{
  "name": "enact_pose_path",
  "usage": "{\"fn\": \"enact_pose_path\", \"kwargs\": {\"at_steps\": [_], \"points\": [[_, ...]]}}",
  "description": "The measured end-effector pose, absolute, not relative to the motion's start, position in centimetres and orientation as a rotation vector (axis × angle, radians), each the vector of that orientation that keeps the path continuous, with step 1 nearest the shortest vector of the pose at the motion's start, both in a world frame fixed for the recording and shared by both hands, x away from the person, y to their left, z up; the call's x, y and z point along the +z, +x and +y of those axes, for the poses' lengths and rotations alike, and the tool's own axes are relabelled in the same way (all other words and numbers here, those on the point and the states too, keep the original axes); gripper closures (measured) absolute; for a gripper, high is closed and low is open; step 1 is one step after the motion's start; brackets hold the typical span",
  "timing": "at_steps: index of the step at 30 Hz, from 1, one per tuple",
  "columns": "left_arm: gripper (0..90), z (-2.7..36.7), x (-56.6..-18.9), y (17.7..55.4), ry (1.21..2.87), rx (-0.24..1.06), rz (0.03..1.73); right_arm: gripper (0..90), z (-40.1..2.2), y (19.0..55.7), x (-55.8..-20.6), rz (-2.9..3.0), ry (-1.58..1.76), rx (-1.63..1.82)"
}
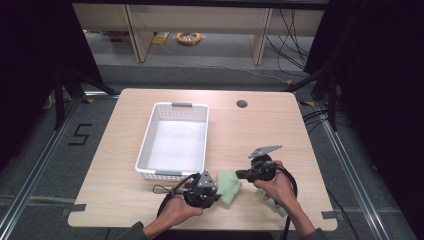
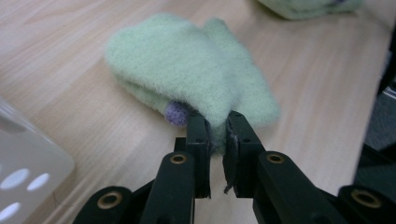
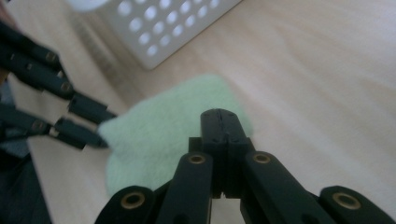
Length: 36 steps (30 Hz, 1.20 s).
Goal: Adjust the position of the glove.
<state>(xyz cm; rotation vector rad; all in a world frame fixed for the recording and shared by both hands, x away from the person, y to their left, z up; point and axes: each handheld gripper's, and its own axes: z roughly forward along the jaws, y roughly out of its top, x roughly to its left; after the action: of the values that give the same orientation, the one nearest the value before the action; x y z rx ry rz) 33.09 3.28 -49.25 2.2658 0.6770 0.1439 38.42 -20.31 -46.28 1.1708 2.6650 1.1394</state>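
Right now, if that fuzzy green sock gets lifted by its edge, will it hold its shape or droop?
Probably droop: the green sock lies folded, soft and fleecy. Likely light, since the left hand-held gripper pinches just its edge. It should not slip easily; the fuzzy pile looks grippy.

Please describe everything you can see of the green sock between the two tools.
The green sock looks like soft pale fleece, folded over itself, with a small purple bobble at its fold. It lies flat on the wooden table, near the white basket. The left tool pinches its near edge.
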Motion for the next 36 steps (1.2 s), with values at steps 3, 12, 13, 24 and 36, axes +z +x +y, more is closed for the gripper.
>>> {"fn": "enact_pose_path", "kwargs": {"at_steps": [3,12,13,24,36], "points": [[80.7,3.4,-49.4,33.0,2.272,0.141,0.682,90.0,-20.2,37.9,-46.6,2.681,1.102,1.125],[80.7,4.4,-49.1,33.3,2.356,0.095,0.588,90.0,-18.9,39.3,-46.5,2.693,1.063,1.108],[80.8,4.6,-49.1,33.2,2.35,0.088,0.586,90.0,-18.6,39.3,-46.7,2.683,1.068,1.128],[80.7,4.3,-49.2,31.3,2.358,0.001,0.472,90.0,-18.1,38.0,-46.8,2.767,1.008,1.092],[80.3,4.8,-49.4,31.1,2.382,-0.034,0.411,90.0,-18.7,36.1,-48.8,2.856,0.988,0.998]]}}
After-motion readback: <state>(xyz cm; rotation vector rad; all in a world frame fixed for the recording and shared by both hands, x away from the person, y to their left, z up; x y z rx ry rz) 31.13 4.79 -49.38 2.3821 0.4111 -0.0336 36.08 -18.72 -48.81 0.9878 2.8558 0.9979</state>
